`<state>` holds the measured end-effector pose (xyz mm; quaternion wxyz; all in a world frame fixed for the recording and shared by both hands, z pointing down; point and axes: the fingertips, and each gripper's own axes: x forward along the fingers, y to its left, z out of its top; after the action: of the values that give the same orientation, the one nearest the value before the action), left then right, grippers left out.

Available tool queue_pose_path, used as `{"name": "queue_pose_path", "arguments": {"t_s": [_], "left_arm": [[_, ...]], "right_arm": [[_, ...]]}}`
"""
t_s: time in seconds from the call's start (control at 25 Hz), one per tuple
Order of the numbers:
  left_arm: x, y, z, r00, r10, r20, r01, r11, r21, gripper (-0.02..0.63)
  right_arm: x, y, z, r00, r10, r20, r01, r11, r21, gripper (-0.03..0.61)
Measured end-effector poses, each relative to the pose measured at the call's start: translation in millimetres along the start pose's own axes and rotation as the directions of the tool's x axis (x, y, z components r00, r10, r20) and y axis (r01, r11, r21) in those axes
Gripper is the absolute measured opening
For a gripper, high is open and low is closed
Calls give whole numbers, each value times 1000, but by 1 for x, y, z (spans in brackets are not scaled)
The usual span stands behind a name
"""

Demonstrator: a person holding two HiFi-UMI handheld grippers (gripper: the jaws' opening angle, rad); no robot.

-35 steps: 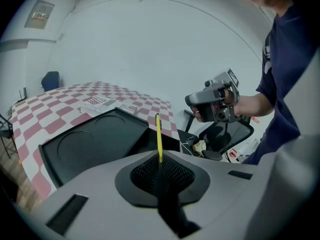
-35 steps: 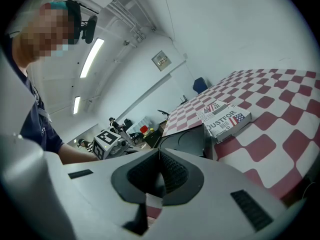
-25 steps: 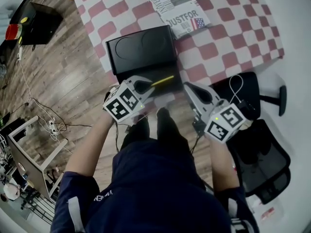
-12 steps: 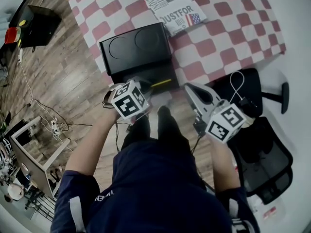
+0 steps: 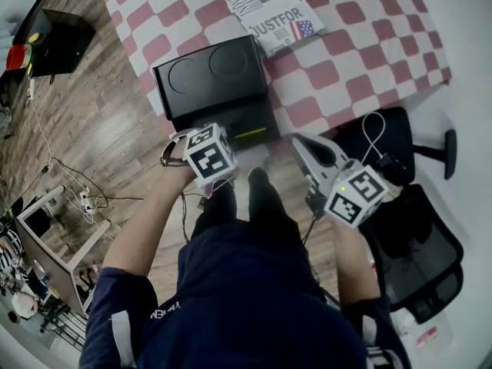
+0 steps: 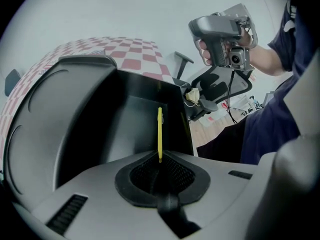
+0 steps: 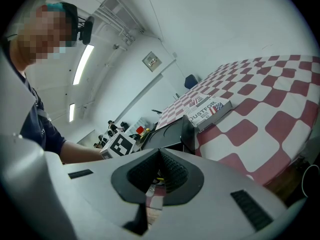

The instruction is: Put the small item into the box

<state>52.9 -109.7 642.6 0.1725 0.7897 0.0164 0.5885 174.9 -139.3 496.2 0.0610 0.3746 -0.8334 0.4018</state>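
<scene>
A black box [image 5: 244, 120] sits at the table's near edge, its lid [image 5: 207, 69] folded back. My left gripper [image 5: 231, 139] is shut on a thin yellow strip [image 5: 251, 136] and holds it over the open tray. In the left gripper view the yellow strip [image 6: 159, 133] sticks straight out from between the pads [image 6: 145, 170], with the box's dark inside [image 6: 125, 126] behind it. My right gripper [image 5: 297, 141] hovers to the right of the box, off the table's edge. Its pads [image 7: 172, 171] are together with nothing between them.
A printed carton [image 5: 269, 10] lies on the red and white checked cloth [image 5: 369, 52] beyond the box. A black office chair [image 5: 411, 229] stands at the right. Wood floor with cables [image 5: 69, 183] lies to the left, below the table edge.
My left gripper has moved forward and turned, carrying the yellow strip further over the open tray. The right gripper has hardly moved.
</scene>
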Motion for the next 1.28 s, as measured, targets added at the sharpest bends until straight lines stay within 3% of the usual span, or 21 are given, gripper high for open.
{"name": "queue_pose_path", "arguments": {"t_s": [0.36,0.68,0.88,1.08,1.28], "left_arm": [[4,5,-2,998,-38,40,40,997,-59,67],[-7,6,-7,999,3,32,-1,999,-55,127],[-24,7,-7,994,67,88,-62,996,-60,132],[-65,9,-2,963,151,222,-131,986,-103,127],[-116,12,4,899,250,358,-207,966,-155,104]], "right_arm": [[0,0,-4,1000,-4,-3,4,1000,12,17],[1,10,-2,1000,0,2,0,1000,1,17],[5,23,5,1000,6,10,-6,1000,-29,17],[11,43,15,1000,19,21,-18,998,-59,17],[17,64,25,999,23,24,-21,994,-110,17]]}}
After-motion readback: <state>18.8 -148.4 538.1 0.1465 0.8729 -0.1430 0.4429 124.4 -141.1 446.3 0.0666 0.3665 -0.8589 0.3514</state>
